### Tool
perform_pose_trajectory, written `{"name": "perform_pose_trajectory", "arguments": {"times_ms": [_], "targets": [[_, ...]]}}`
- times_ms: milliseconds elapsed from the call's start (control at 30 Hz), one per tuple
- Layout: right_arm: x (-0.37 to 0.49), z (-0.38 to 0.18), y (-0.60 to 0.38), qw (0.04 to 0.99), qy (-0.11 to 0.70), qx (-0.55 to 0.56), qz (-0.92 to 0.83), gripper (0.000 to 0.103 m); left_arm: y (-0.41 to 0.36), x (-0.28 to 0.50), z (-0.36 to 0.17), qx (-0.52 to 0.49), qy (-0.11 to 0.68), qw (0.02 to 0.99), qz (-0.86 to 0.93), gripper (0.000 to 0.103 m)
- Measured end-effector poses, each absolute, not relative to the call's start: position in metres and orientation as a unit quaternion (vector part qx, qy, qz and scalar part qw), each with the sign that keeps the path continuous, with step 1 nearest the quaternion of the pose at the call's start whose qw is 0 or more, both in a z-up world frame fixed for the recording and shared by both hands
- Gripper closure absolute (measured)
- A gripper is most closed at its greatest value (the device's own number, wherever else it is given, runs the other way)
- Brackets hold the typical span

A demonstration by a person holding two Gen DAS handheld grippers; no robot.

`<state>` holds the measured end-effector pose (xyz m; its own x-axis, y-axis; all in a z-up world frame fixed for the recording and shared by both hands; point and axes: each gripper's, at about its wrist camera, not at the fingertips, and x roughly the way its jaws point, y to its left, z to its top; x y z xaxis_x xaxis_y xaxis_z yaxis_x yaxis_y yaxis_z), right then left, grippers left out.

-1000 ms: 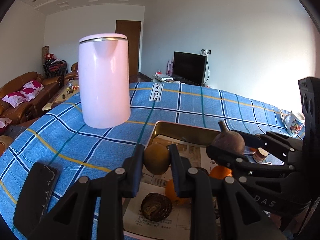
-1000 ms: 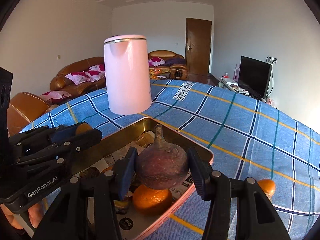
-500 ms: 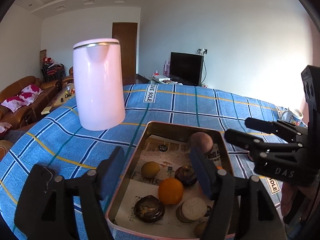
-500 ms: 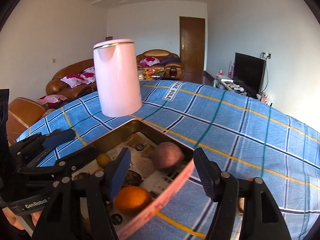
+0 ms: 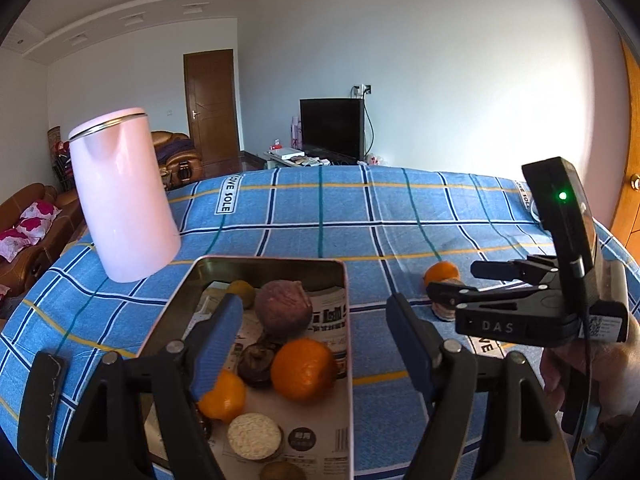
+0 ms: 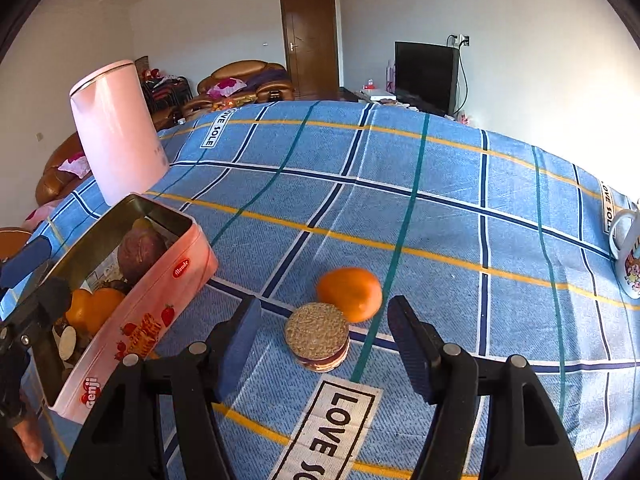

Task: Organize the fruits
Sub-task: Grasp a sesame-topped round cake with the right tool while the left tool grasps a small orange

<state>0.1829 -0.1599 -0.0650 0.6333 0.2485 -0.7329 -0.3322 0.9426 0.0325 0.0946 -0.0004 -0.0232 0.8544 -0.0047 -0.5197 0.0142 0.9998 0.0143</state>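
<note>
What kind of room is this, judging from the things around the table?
Most likely a home living room: a brown sofa with cushions, a television on a low stand, and a wooden door beyond the table's blue checked cloth.

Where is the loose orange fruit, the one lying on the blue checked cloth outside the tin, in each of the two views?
Left wrist: the loose orange fruit lies right of centre, beyond the right gripper.
Right wrist: it lies near centre, behind the round brown sandwich biscuit.
Shared landmark: the tall pink kettle.

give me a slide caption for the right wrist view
Open right gripper hovers over a round sandwich cookie and an orange on the blue plaid cloth, beside the pink tin.
</note>
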Motion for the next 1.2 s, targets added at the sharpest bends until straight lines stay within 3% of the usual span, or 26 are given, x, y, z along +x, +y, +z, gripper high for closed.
{"name": "perform_pose_trajectory", "arguments": {"times_ms": [100, 167, 233, 733, 1200], "targets": [[0.189, -0.075, -0.160, 0.890, 0.420, -0.052, 0.169, 0.042, -0.011, 0.103, -0.025, 0.012, 0.281, 0.960, -0.012, 0.026], [0.193, -0.080, -0.161, 0.886, 0.430, -0.062, 0.162, 0.061, -0.017, 0.109, -0.025, 0.010, 0.288, 0.958, -0.018, 0.026], [0.194, -0.082, -0.168, 0.880, 0.437, -0.050, 0.177, 0.067, -0.025, 0.116, -0.026, 0.013, 0.295, 0.955, -0.024, 0.026], [0.195, -0.049, -0.269, 0.928, 0.360, 0.013, 0.091, 0.067, -0.117, 0.183, -0.046, 0.056, 0.357, 0.930, -0.069, 0.026], [0.187, -0.051, -0.274, 0.933, 0.341, 0.024, 0.111, 0.067, -0.121, 0.237, -0.077, 0.019, 0.424, 0.903, -0.071, 0.031]]}}
